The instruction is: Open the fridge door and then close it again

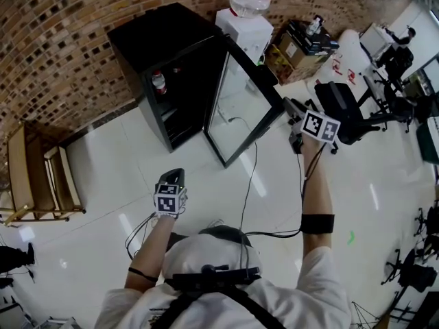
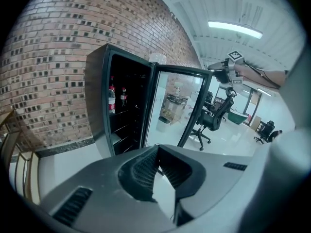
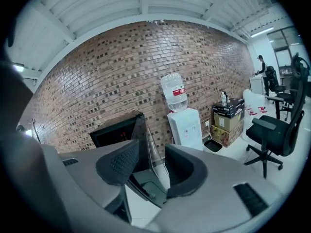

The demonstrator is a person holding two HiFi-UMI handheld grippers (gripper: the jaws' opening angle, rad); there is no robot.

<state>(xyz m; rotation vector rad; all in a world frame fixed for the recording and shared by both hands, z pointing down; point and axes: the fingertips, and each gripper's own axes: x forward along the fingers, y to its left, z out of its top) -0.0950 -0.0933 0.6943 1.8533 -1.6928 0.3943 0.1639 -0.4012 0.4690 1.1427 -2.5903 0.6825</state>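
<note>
Right, head view first: black fridge (image 1: 147,46) backed vs brick wall, glass door (image 1: 240,108) stood wide open, sticking out from cabinet front twd person. Red-label bottle (image 1: 159,82) on upper shelf inside. White water dispenser (image 1: 248,26) just beside fridge, cardboard boxes (image 1: 302,46) past that, office chair (image 1: 339,108) near door's free edge. Wooden rack (image 1: 41,177) off at far side by wall. Left claw (image 1: 171,177) low, over bare glossy floor (image 1: 103,184), well apart from fridge. Right claw (image 1: 291,108) up by door's outer top corner; touching or not, can't tell from this angle.

Left gripper view: left claw (image 2: 158,152) closed, pads together, nothing btwn them. Fridge (image 2: 97,96) straight ahead, inside dark, bottles (image 2: 112,98) on shelf. Door (image 2: 177,106) open to one side, office visible thru glass. Right claw (image 2: 221,67) w/ its marker cube seen high at door's top outer corner. Chair (image 2: 211,120) behind door.

Right gripper view: right claw (image 3: 150,164) open, pads well apart and gripping nothing. Door (image 3: 146,149) seen edge-on thru gap btwn pads, lying beyond them, neither pad pressed on it. Fridge (image 3: 114,130) cabinet behind, vs brick wall. Water dispenser (image 3: 187,127) w/ upturned bottle on top, boxes (image 3: 228,120) next to it, office chair (image 3: 277,125) nearer camera.
</note>
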